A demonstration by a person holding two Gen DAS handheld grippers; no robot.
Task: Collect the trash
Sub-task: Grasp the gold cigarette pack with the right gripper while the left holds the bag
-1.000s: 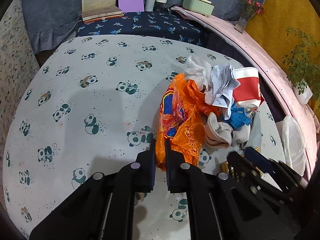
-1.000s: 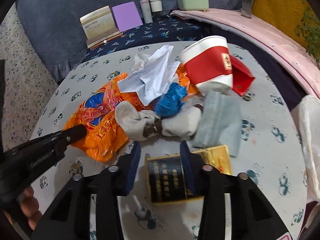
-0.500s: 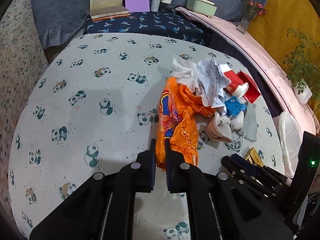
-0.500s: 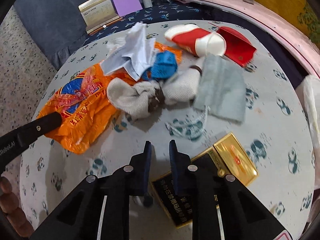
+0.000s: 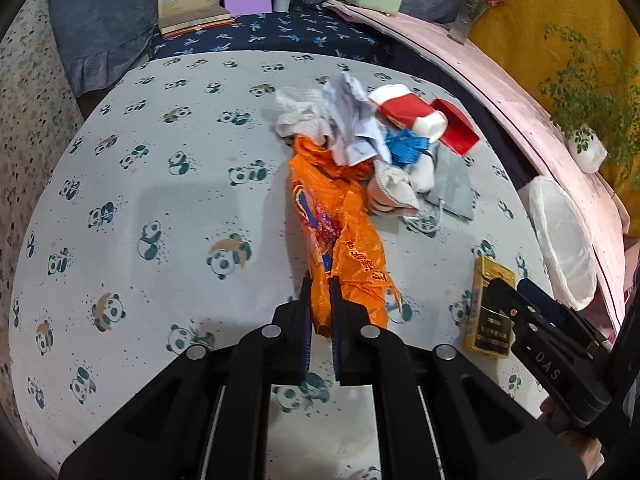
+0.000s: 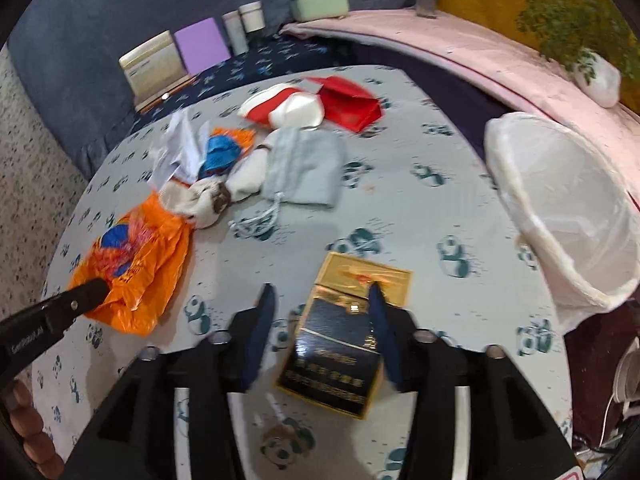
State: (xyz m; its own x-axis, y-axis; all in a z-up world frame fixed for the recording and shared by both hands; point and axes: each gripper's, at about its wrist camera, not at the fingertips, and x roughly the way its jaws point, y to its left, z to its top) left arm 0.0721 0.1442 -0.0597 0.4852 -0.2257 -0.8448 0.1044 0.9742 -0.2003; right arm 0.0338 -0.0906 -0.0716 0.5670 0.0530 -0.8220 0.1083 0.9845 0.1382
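Left gripper [image 5: 319, 288] pinching orange bag [image 5: 340, 236], white-lined bin [image 6: 568, 216] beside table

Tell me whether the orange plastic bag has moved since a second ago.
Yes. Pinched in the left gripper, the orange plastic bag has been dragged out of the trash pile, away from the red and white paper cup, toward the camera.

Trash pile [image 5: 372, 148] is sitting upper centre on the table [image 5: 160, 208], lined bin [image 5: 564, 240] at right edge, flat box [image 5: 490, 308] lying lower right.
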